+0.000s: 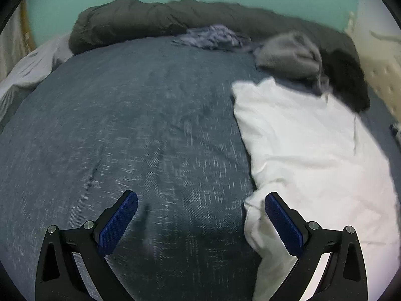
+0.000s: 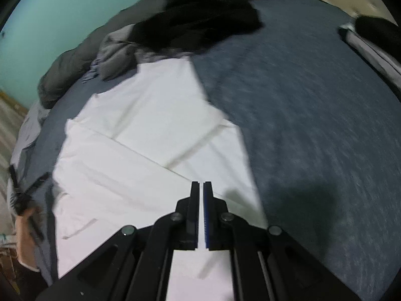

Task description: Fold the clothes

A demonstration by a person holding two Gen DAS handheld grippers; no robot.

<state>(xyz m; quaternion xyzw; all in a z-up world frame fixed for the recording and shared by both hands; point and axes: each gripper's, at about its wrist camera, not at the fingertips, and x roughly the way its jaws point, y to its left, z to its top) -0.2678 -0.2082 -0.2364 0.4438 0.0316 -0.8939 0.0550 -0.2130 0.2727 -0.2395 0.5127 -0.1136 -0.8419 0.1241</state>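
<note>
A white garment [image 1: 313, 150] lies spread on the right side of the blue-grey bed sheet [image 1: 125, 125]. Part of it is folded over along a diagonal crease, as the right wrist view of the garment [image 2: 150, 125] shows. My left gripper [image 1: 200, 198] is open over the sheet, its right finger [image 1: 278, 215] against the garment's near left edge. Nothing sits between the fingers. My right gripper [image 2: 201, 184] is shut above the garment's near right part, and no cloth shows between its pads. The frames are motion-blurred.
A dark grey duvet [image 1: 137, 17] is bunched along the far edge. In front of it lie a purplish garment [image 1: 213, 36], a grey garment [image 1: 288, 55] and a black garment [image 2: 200, 25]. Folded cloth [image 2: 371, 47] sits at the bed's right edge. A hand [image 2: 25, 225] shows at left.
</note>
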